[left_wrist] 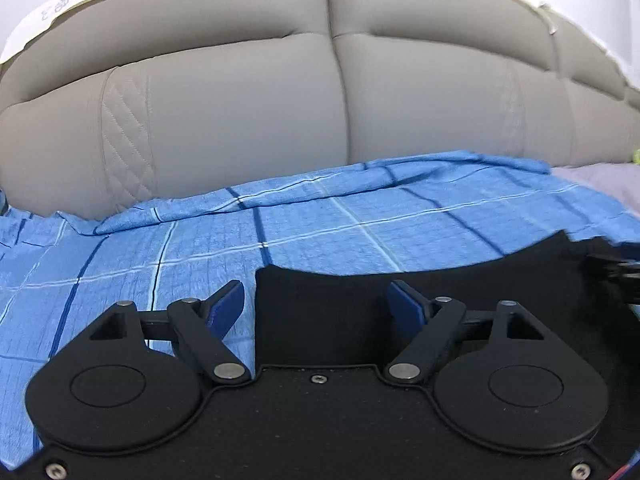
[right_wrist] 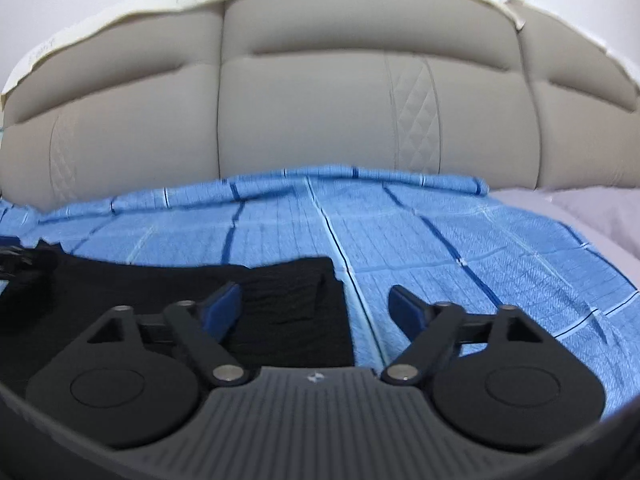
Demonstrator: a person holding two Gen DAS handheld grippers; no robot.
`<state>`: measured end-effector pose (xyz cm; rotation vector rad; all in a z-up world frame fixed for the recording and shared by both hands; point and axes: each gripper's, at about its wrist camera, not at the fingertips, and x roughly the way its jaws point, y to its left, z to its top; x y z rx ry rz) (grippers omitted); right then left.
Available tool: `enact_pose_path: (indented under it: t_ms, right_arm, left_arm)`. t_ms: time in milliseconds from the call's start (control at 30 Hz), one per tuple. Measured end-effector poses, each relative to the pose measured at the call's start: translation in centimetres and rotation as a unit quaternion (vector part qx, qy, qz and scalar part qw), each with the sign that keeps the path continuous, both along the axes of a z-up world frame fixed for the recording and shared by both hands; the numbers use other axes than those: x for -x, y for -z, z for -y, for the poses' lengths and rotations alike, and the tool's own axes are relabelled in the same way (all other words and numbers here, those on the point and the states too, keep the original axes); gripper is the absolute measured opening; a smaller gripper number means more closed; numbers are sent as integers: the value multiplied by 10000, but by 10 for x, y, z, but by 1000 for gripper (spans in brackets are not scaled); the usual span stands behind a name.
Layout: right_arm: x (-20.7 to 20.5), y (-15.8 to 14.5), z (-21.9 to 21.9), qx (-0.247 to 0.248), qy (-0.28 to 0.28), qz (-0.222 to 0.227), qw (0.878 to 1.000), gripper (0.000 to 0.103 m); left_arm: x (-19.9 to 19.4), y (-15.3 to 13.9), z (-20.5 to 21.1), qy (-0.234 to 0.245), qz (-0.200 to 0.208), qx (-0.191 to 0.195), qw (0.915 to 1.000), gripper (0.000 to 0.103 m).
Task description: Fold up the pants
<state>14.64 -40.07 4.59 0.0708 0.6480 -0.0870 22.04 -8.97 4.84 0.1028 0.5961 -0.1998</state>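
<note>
My left gripper is spread wide with nothing pinched, hanging over the left edge of the black pants, which lie flat on the blue checked bedspread. My right gripper is spread just as wide and empty, straddling the right edge of the pants, with one finger above the black cloth and the other above the bedspread. Behind the bed stands a padded grey headboard.
</note>
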Motion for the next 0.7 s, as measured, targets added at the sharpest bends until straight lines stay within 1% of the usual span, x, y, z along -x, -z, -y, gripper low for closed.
enact_pose_path:
  t_ms: [67, 133, 233, 300, 367, 433, 500, 533, 600, 633, 700]
  right_arm:
    - [-4, 4, 9, -213, -53, -179, 9996, 90]
    - [-7, 10, 15, -577, -29, -352, 9977, 90]
    - [-6, 17, 26, -1132, -79, -477, 9924, 92]
    - [-6, 19, 28, -1148, -223, -474, 9920, 93]
    - [-6, 20, 26, -1121, -441, -472, 9916, 92]
    - [-5, 21, 24, -1102, -626, -441, 9910, 91]
    - [-8, 23, 21, -1105, -761, -400, 9901, 91]
    - [-9, 23, 20, -1103, -811, -381, 9899, 91]
    - [-12, 24, 19, -1156, -870, -342, 9889, 88]
    - [-12, 24, 20, -1201, -878, -322, 9884, 85]
    - [-13, 24, 22, -1343, -884, -286, 9866, 77]
  left_arm:
    - [11, -6, -5, 34, -79, 16, 10000, 82]
    - [19, -8, -13, 38, -204, 1, 9998, 84]
    - [20, -3, -27, 36, -640, 174, 9978, 85]
    - [11, 6, -33, -49, -1062, 403, 9935, 85]
    - [0, 17, -37, -166, -1422, 700, 9872, 79]
    - [-6, 18, -40, -237, -1330, 958, 9862, 79]
    - [-13, 19, -40, -241, -1402, 1167, 9829, 78]
    - [-16, 19, -40, -186, -1431, 1245, 9817, 75]
    - [-22, 20, -37, -39, -1485, 1323, 9800, 75]
    - [-24, 20, -36, 3, -1497, 1342, 9796, 75]
    - [-28, 22, -34, 128, -1504, 1377, 9789, 77]
